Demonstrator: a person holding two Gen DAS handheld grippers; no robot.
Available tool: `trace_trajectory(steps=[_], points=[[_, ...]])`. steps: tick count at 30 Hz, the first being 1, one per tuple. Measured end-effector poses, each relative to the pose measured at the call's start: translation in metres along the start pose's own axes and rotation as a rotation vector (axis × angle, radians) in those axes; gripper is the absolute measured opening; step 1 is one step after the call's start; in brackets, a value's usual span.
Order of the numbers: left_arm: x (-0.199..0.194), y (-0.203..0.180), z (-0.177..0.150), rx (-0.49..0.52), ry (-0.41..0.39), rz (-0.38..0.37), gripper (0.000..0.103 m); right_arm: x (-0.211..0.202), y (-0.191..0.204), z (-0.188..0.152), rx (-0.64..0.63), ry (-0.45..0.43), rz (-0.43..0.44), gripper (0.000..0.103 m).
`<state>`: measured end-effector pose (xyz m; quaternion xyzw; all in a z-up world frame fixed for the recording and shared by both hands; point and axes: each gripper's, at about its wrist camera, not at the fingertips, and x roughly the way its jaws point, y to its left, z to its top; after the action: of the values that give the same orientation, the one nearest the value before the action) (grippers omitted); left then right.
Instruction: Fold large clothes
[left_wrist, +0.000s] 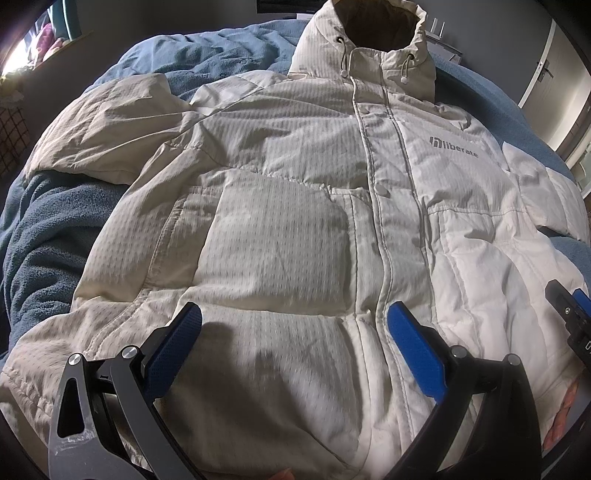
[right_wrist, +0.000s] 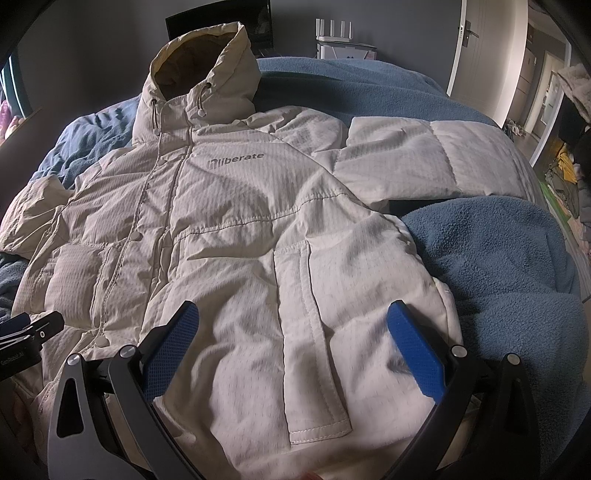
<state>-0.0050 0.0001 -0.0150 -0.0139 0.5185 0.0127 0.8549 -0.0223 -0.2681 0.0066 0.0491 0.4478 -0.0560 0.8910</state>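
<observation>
Puffer jacket (left_wrist: 295, 221) flat, front up, on blue blanket (left_wrist: 48, 229), both claws over the hem.

Left gripper (left_wrist: 295, 332): fingers spread wide, pinching nothing, above lower front just left of the placket (left_wrist: 384, 229). Right gripper (right_wrist: 291, 332): also spread, nothing between pads, over the pocket flap (right_wrist: 314, 350). Hood (right_wrist: 199, 74) upright at far end; one sleeve (right_wrist: 424, 162) stretched out to the right.

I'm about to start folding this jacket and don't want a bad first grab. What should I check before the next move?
1. Jacket lies flat, front up on the blanket: ok.
2. Front closed: ok.
3. Left gripper open, empty: ok.
4. Right gripper open, empty: ok.
5. Sleeves spread out sideways: ok.
6. Hood flat: not ok, it stands up.
</observation>
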Motion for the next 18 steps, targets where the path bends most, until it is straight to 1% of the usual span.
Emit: trace_trajectory(steps=[3, 6, 10, 18], points=[[0.0008, -0.0002, -0.0006, 0.008, 0.014, 0.015, 0.097, 0.0000, 0.0001, -0.0002, 0.000, 0.000, 0.000, 0.097], [0.0033, -0.0007, -0.0011, 0.030, 0.063, 0.061, 0.097, 0.0001, 0.0000, -0.0002, 0.000, 0.001, 0.000, 0.097], [0.0029, -0.0006, -0.0004, 0.018, 0.044, 0.037, 0.097, 0.0003, 0.0000, -0.0001, 0.000, 0.001, 0.000, 0.097], [0.0026, -0.0005, 0.0002, 0.013, 0.038, 0.027, 0.097, 0.0006, -0.0002, -0.0001, 0.000, 0.001, -0.001, 0.097]])
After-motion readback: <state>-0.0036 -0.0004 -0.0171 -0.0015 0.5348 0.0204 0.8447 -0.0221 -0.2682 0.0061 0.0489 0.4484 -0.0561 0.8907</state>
